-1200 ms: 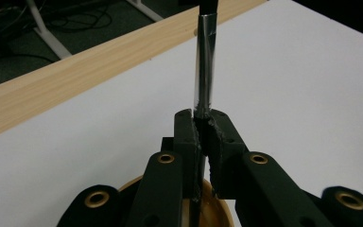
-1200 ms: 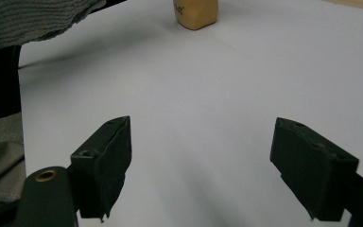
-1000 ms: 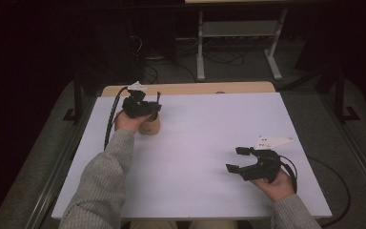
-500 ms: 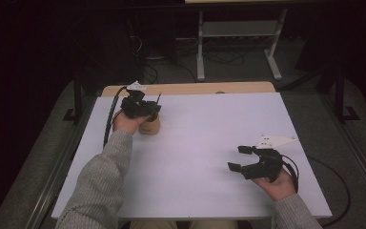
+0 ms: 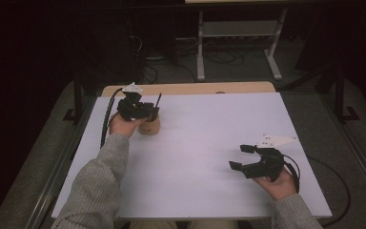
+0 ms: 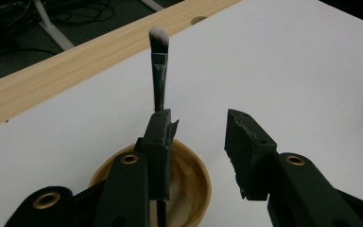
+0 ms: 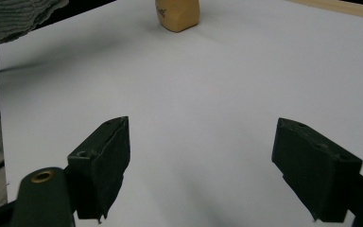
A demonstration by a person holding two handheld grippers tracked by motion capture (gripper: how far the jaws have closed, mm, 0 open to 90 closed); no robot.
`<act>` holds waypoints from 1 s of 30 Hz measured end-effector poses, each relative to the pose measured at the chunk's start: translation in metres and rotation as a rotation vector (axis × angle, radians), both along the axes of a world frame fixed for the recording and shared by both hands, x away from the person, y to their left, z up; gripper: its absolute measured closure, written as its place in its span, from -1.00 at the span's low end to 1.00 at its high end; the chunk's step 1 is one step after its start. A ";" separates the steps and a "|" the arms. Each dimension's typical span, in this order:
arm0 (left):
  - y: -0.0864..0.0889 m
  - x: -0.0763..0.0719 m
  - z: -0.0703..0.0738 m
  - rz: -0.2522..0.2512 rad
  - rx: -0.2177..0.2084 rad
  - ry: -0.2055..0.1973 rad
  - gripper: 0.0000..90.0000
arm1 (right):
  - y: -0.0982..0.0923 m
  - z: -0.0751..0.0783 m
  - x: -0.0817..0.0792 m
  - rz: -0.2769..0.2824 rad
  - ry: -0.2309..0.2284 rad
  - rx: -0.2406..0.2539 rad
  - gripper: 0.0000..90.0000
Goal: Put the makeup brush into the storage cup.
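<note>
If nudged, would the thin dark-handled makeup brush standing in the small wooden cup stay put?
Probably not: the makeup brush leans loosely in the wide-mouthed wooden cup, so it would likely swing. It looks stiff and light. The small cup might tip.

Left gripper [image 5: 145, 110] held at table's far left, jaws just been opening, gap between pads. Right gripper [image 5: 242, 157] held low at near right, jaws spread wide, nothing between them.
</note>
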State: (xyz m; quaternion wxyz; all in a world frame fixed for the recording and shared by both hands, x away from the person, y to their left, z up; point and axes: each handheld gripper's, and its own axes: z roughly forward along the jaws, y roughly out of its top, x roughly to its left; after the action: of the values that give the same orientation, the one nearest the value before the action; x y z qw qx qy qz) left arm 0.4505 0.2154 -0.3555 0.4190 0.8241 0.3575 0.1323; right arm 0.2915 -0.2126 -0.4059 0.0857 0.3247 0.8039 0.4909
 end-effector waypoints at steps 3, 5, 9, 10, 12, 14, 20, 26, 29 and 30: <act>0.001 -0.002 0.001 -0.004 -0.001 -0.002 0.35 | -0.001 0.000 0.000 -0.009 -0.001 -0.007 -0.58; 0.001 -0.003 0.002 -0.004 -0.004 -0.003 0.35 | -0.001 0.000 0.001 -0.013 -0.005 -0.007 -0.58; 0.003 -0.008 0.005 -0.010 -0.007 -0.006 0.34 | -0.002 -0.001 0.002 -0.026 -0.002 -0.017 -0.58; 0.004 -0.009 0.005 -0.009 -0.006 -0.006 0.34 | -0.001 -0.001 0.003 -0.026 -0.003 -0.019 -0.58; 0.004 -0.009 0.005 -0.006 -0.010 -0.004 0.33 | -0.001 -0.001 0.003 -0.028 -0.004 -0.024 -0.58; 0.004 -0.012 0.005 0.002 -0.013 -0.007 0.29 | -0.002 -0.001 0.002 -0.031 -0.005 -0.026 -0.58; 0.004 -0.017 0.004 0.000 -0.011 -0.002 0.24 | -0.004 -0.002 0.002 -0.038 -0.005 -0.035 -0.58; 0.001 -0.022 0.004 -0.010 -0.010 0.002 0.21 | -0.006 -0.003 0.002 -0.050 -0.007 -0.046 -0.58; -0.001 -0.024 0.002 -0.013 -0.009 0.008 0.21 | -0.007 -0.003 0.002 -0.055 -0.009 -0.048 -0.58; -0.001 -0.024 0.002 -0.016 -0.003 0.009 0.20 | -0.007 -0.003 0.002 -0.055 -0.011 -0.048 -0.58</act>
State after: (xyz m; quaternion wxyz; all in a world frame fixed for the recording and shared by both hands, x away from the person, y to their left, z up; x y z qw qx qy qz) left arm 0.4262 0.2144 -0.3535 0.4200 0.8267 0.3530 0.1248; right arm 0.2936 -0.2192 -0.4089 0.1113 0.3419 0.8057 0.4706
